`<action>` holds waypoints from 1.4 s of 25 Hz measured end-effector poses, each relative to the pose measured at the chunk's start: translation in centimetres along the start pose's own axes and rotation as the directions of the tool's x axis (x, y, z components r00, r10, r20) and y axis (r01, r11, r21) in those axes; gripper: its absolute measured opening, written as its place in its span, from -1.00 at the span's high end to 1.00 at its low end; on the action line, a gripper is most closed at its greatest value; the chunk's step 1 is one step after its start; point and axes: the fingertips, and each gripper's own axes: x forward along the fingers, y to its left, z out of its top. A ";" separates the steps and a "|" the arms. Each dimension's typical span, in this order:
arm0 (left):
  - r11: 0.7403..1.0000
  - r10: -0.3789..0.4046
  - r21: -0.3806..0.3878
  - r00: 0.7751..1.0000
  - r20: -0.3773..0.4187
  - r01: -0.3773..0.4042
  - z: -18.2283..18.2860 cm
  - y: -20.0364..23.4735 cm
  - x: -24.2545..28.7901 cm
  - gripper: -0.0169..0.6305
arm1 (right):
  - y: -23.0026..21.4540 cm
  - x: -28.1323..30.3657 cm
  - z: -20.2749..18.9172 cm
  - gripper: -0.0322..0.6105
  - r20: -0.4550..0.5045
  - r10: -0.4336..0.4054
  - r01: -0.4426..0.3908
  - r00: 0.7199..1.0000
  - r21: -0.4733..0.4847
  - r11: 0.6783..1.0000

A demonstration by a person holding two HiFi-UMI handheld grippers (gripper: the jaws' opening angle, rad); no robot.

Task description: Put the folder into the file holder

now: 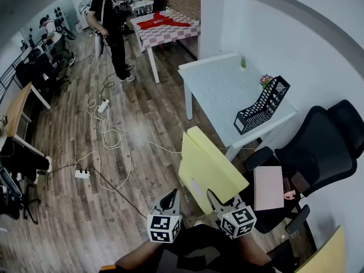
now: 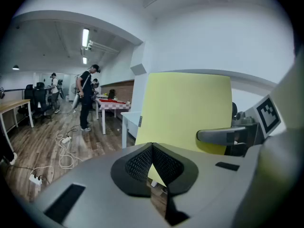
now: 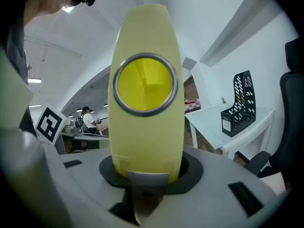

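- Right tongs (image 1: pixel 216 202) are clamped on the yellow folder (image 1: pixel 207 166), and the right gripper view confirms it: both jaws press on the narrow spine, just below its metal-ringed finger hole (image 3: pixel 145 83).
- The folder is up in the air, tilted, low in the head view. It hangs over the wooden floor (image 1: pixel 68 152), well short of the white surface (image 1: pixel 216 87).
- Left tongs (image 1: pixel 170 197) sit just beside the folder on its left. In the left gripper view the jaws are pressed together with nothing between them, and the folder's broad yellow face fills the background.
- The black mesh file holder (image 1: pixel 263 106) stands on the far right corner of the surface, well apart from the folder. It shows again at the right of the right gripper view, upright on that same corner.
- Behind the file holder are a small bunch of flowers (image 1: pixel 265 79) and a small green plant (image 1: pixel 243 63).
- To the right, a black office chair (image 1: pixel 318 152) has a flat pink item (image 1: pixel 268 187) on its seat.
- White cables (image 1: pixel 105 129) snake across the floor to a power strip (image 1: pixel 82 174).
- At the back, a person in dark clothes (image 1: pixel 111 27) stands beside a checked table (image 1: pixel 170 33) with a red cloth on it.
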 end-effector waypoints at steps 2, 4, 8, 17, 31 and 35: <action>1.000 0.000 0.002 1.000 0.003 0.000 -0.1 0.0 -0.3 0.93 | 0.3 -0.1 0.0 0.48 0.005 -0.001 0.001 1.000 0.000 1.000; 1.000 -0.001 0.003 1.000 0.005 0.001 -0.1 0.1 -0.5 0.93 | 0.5 -0.2 0.1 0.48 0.012 -0.003 0.003 1.000 -0.001 1.000; 1.000 -0.006 0.008 1.000 0.007 0.006 0.1 -0.1 -0.5 0.93 | 0.6 -0.5 0.6 0.48 0.027 -0.007 0.007 1.000 0.001 1.000; 1.000 -0.002 0.011 1.000 0.010 0.001 0.3 -0.1 -0.4 0.93 | 0.4 -0.8 1.7 0.47 0.068 -0.002 -0.001 0.998 0.042 0.999; 0.997 -0.061 0.045 0.998 0.028 0.060 2.6 3.8 2.3 0.93 | 0.2 2.9 3.9 0.46 0.109 -0.081 0.072 0.991 0.083 0.994; 0.994 -0.094 0.052 0.995 0.032 0.092 4.3 6.6 4.2 0.93 | 0.1 5.8 4.9 0.46 0.111 -0.122 0.112 0.986 0.092 0.989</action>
